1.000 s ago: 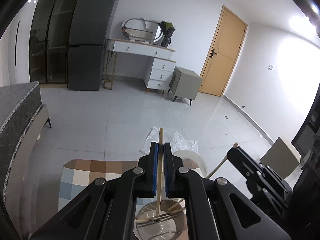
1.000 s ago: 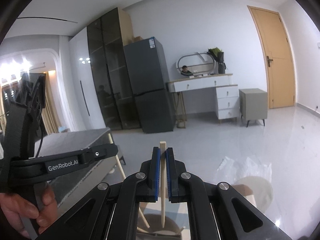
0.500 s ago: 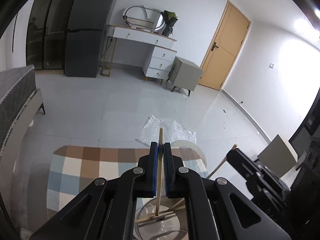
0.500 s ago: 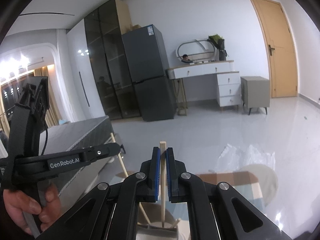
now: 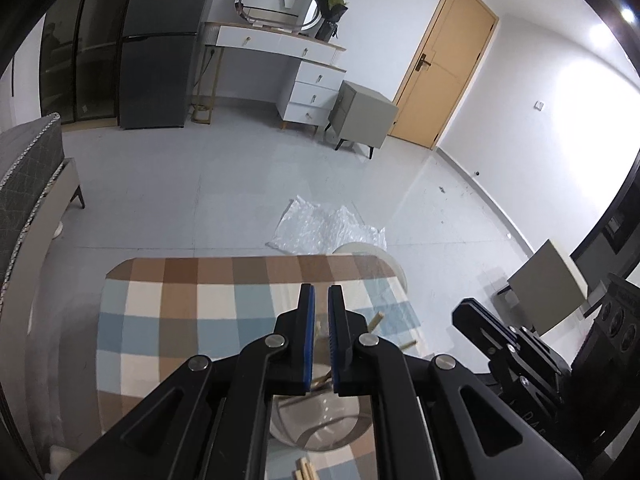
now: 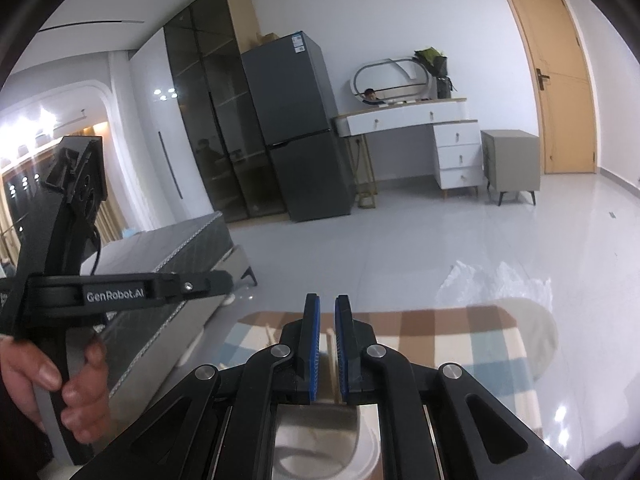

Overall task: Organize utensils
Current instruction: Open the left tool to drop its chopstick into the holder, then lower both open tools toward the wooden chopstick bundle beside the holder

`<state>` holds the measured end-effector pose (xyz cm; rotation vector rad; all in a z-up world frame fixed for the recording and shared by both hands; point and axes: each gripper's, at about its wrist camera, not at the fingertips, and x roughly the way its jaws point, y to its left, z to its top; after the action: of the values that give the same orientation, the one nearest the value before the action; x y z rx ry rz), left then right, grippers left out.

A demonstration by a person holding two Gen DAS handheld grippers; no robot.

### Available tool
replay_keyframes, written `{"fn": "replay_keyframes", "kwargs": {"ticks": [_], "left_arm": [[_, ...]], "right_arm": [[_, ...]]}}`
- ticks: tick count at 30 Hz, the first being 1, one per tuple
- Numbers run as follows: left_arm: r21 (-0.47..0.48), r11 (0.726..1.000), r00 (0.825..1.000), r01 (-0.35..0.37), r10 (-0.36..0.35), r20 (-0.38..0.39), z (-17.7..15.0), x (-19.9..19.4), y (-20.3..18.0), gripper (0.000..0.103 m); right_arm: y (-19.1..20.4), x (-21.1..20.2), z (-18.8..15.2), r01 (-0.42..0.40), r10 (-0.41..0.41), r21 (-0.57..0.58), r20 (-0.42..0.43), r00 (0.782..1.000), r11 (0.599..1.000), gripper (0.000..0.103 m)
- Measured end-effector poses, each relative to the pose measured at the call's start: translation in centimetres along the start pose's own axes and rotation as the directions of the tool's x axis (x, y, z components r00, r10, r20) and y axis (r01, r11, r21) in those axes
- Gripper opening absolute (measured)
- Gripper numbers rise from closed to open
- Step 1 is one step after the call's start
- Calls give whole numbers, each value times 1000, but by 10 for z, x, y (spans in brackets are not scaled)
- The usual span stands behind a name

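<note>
Both claws, left (image 5: 321, 322) & right (image 6: 327, 330), stand parted w/ nothing gripped, poised right over the cup (image 5: 320, 424) on the checked table (image 5: 168, 320); chopsticks (image 5: 374, 322) lean inside it, prob. so they stay upright together.

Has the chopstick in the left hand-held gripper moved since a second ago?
Yes. The left hand-held gripper has opened, and the chopstick has dropped below its fingertips toward the glass container.
</note>
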<state>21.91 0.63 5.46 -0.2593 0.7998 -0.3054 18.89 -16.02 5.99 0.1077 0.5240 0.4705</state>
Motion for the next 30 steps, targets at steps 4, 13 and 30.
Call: {"fn": "replay_keyframes", "kwargs": {"ticks": [4, 13, 30], "left_arm": [[-8, 1000, 1000, -30, 30, -1, -8, -14, -3, 26], [0, 991, 985, -137, 136, 108, -31, -65, -14, 62], [15, 963, 948, -270, 264, 177, -84, -108, -26, 86]], "right_arm": [[0, -17, -6, 14, -14, 26, 2, 1000, 1000, 27], [4, -62, -16, 41, -44, 79, 41, 998, 996, 60], [20, -128, -45, 160, -170, 104, 101, 980, 982, 85]]}}
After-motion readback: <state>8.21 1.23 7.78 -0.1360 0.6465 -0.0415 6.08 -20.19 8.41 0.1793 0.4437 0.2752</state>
